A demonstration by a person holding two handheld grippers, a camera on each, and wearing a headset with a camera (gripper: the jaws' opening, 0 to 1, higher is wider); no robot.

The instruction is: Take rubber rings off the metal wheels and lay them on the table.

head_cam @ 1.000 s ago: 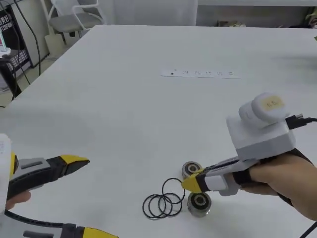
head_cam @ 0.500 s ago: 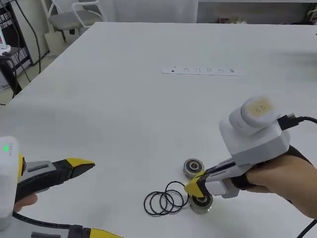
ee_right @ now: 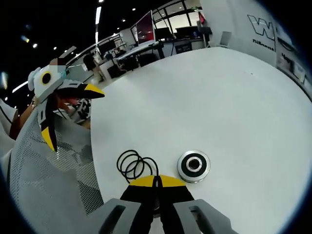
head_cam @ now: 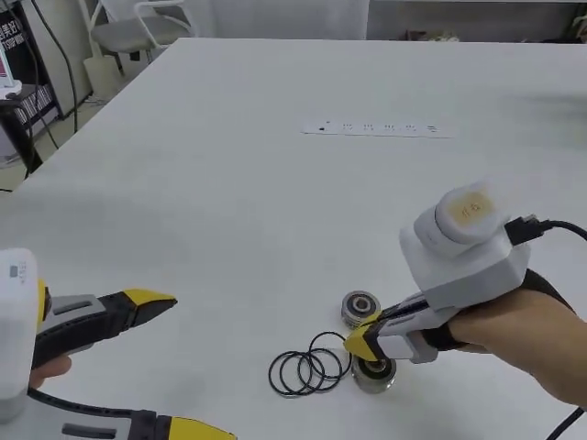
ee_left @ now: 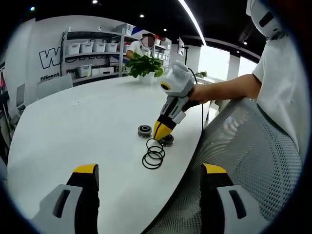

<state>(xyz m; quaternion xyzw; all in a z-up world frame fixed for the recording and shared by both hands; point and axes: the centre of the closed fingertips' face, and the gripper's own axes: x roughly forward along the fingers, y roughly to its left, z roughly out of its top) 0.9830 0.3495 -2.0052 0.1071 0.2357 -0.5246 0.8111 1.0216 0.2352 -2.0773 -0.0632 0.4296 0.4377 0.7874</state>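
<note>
Two small metal wheels lie near the table's front edge, the far wheel [head_cam: 359, 307] [ee_right: 194, 165] [ee_left: 145, 130] in full sight and the near wheel [head_cam: 374, 371] [ee_left: 167, 140] partly under my right gripper [head_cam: 359, 344] [ee_right: 157, 181] [ee_left: 160, 130]. Its yellow jaws are shut, with the tips at the near wheel's top edge. I cannot tell if a ring is pinched there. Several loose black rubber rings [head_cam: 307, 369] [ee_right: 135, 165] [ee_left: 153, 155] overlap in a pile just left of the wheels. My left gripper [head_cam: 174, 367] [ee_left: 151, 170] [ee_right: 70, 114] hovers open, well to the left of the pile.
A white power strip [head_cam: 376, 129] lies farther back on the white table [head_cam: 229, 202]. A mesh chair [ee_left: 243, 146] stands beside the table edge. Shelves and a plant [ee_left: 144, 66] stand beyond the table's far end.
My right gripper has rolled a little and its body leans more to the left, with the tips staying at the near wheel. The left gripper has hardly moved.
</note>
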